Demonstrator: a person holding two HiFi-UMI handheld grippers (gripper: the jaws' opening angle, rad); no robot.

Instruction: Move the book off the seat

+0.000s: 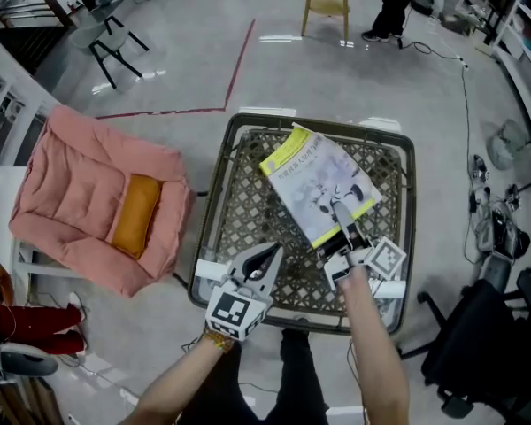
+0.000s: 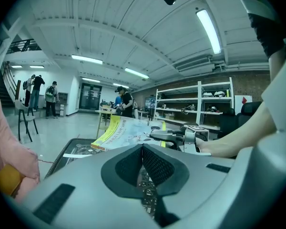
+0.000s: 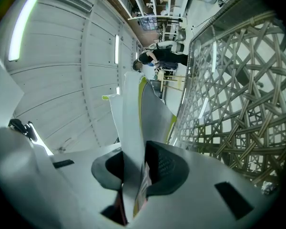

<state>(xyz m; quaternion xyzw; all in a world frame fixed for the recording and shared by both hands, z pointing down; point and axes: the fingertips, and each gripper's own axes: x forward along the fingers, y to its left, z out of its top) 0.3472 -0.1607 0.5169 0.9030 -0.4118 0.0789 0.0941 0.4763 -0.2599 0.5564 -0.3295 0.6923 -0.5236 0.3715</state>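
A white book with a yellow-green border (image 1: 319,184) is tilted over the woven wicker seat (image 1: 219,184). My right gripper (image 1: 341,226) is shut on its near edge. In the right gripper view the book's pages (image 3: 133,137) stand edge-on, pinched between the pads of the right gripper (image 3: 138,171), with the seat's weave (image 3: 238,128) beside them. In the left gripper view the book (image 2: 128,131) is lifted above the seat, held by the right gripper (image 2: 168,135). My left gripper (image 1: 270,257) hovers at the seat's front left, shut and holding nothing; its tips (image 2: 143,149) meet.
A pink padded armchair (image 1: 88,193) with an orange cushion (image 1: 134,212) stands left of the seat. A black office chair (image 1: 482,335) is at the lower right. A wooden stool (image 1: 329,3) and a standing person (image 1: 394,7) are far behind. Cables and a fan (image 1: 504,144) lie at the right.
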